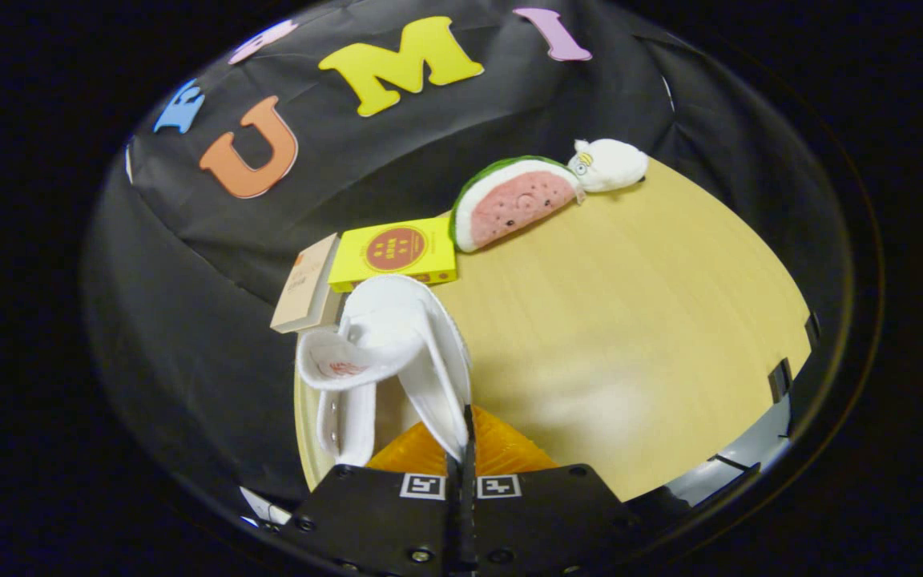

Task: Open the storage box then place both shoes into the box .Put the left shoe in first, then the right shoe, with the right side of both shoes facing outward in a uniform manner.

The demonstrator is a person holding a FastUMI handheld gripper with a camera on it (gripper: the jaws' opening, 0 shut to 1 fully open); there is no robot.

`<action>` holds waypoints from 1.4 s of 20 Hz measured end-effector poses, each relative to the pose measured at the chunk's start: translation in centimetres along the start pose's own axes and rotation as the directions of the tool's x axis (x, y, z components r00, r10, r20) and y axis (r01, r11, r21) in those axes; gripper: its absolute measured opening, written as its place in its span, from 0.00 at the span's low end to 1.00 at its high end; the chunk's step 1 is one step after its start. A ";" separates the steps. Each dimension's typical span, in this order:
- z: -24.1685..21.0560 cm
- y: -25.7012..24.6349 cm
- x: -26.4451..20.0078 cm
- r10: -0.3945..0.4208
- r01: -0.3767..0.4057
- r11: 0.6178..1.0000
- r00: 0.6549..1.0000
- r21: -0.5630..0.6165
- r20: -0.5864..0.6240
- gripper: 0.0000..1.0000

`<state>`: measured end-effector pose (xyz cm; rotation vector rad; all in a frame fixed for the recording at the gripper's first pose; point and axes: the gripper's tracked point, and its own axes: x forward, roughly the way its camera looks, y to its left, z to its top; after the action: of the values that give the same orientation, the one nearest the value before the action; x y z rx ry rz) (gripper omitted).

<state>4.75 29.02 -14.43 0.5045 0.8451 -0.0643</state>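
Pale wood makes up the table [630,320] beneath me, the biggest thing here, running from my fingers out to the black cloth wall [189,304] that rings it; on that table, along the far edge, lie a plush watermelon slice [509,204], a flat yellow box [394,252] with a round red mark, a small tan box [305,288] propped beside it, and a little white plush toy [610,164] touching the melon's tip.

Nearer to me hangs the white slipper [397,353], held up off the table with its sole edge pinched in my gripper [461,457]; the fingers are pressed close together on that thin edge, so I judge I am grasping the shoe firmly; its open mouth turns away to one side, and a small red print shows on the insole.

Just below the slipper, right ahead of my fingers, shows an orange translucent ribbed surface [501,453], which I take to be part of the storage box, though I cannot tell whether it is the lid or the wall, nor whether the box stands open.

So the step in hand, as I judge it, is carrying a shoe to the box; which shoe of the pair I cannot tell; the next move calls for lowering it into the orange box with its right side outward, then loosening my fingers.
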 end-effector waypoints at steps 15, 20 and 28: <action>-3.9 3.9 5.9 -0.124 0.136 0.985 0.986 -0.102 0.113 0.00; -5.5 2.9 7.2 -0.167 0.178 0.979 0.980 -0.102 0.109 0.00; -6.5 3.9 8.2 -0.120 0.134 0.985 0.985 -0.109 0.125 0.18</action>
<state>6.68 36.55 -22.48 0.3329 0.7599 -0.1596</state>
